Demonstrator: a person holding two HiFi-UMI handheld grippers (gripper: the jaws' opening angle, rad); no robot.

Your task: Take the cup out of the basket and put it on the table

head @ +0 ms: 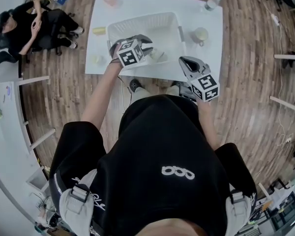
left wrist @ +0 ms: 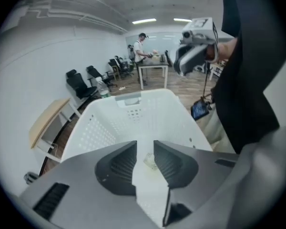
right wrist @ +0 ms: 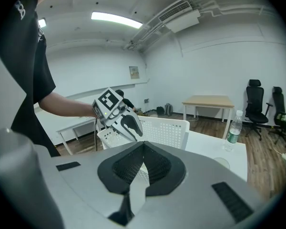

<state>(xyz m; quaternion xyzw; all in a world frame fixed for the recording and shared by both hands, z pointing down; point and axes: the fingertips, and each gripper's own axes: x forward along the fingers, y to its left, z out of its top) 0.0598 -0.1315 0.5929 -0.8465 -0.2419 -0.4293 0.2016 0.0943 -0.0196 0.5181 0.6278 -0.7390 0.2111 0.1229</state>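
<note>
Only its own view shows the left tool (left wrist: 145, 143) parted over the cup (left wrist: 150, 162) — right tool (right wrist: 143, 147) closed.

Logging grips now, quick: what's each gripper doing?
Left gripper: open, holding nothing, above the basket.
Right gripper: closed, empty.

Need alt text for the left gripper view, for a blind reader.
The left gripper points down into a white perforated plastic basket, jaws slightly apart; a small pale translucent object, probably the cup, lies untouched on the basket floor beyond the gap. At upper right a person in black holds the right gripper; office chairs and a table stand behind.
</note>
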